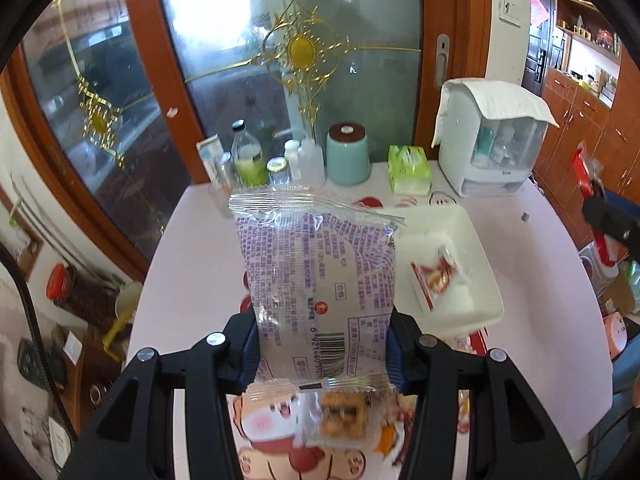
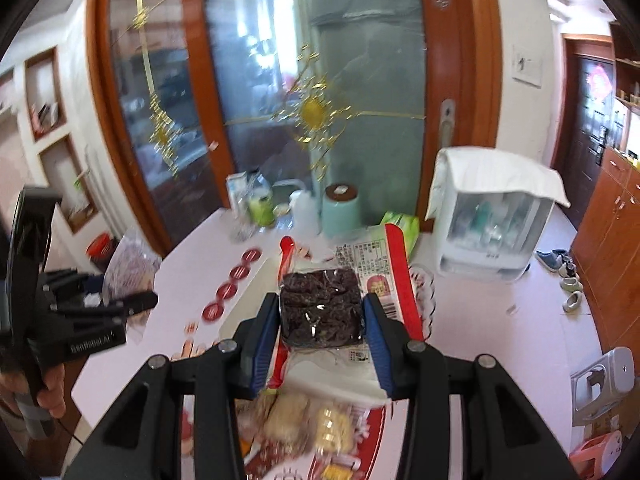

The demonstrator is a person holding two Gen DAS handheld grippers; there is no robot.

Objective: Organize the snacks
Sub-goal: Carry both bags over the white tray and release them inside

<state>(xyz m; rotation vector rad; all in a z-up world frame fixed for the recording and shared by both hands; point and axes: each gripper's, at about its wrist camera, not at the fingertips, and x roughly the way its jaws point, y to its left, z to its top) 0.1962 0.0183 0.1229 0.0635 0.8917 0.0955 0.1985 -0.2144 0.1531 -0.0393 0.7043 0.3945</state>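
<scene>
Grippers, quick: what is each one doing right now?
Left gripper: jaws closed on the purple-printed snack packet.
Right gripper: jaws closed on the red-edged packet of dark snacks.

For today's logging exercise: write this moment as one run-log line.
left gripper: shut on purple-print packet | right gripper: shut on red-edged packet | white tray: holds one snack | both packets above table

Your purple-printed snack packet (image 1: 320,280) shows a barcode with digits "6 921440 370…", the rest hidden. Your left gripper (image 2: 136,304) body reads roughly "SenRobotAI". Print on the red-edged packet (image 2: 368,272) is illegible.
</scene>
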